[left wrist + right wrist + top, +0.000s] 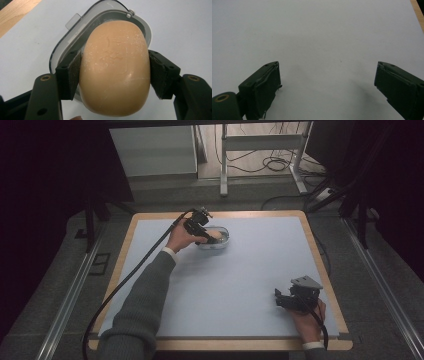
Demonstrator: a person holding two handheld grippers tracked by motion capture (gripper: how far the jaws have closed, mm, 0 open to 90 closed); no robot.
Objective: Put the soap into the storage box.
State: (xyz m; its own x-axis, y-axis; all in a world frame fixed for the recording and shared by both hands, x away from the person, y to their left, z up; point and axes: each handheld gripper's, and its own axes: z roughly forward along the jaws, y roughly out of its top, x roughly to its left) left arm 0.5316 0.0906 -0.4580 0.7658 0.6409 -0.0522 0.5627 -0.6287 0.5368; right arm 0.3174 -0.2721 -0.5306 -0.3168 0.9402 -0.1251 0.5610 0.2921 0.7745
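Soap [115,72] is the thing in hand, a rounded tan bar, though the biggest thing here is the bench [250,270], a wooden top with a pale blue mat over most of it. Next in size comes the clear plastic soap dish [220,240], an oval tray sitting on the mat toward the far side, left of the middle. In the left gripper view its rim [60,50] curves around behind the bar, with a small tab and a stud on its edge.

Held just over that dish, the bar is clamped on its two long sides by the left claw [115,75]; both dark pads press flat against it. Whether the bar touches the dish floor cannot be told.

Well apart, at the near right corner of the mat, the right claw [327,87] rests in a hand with its jaws spread wide, only bare mat between them.
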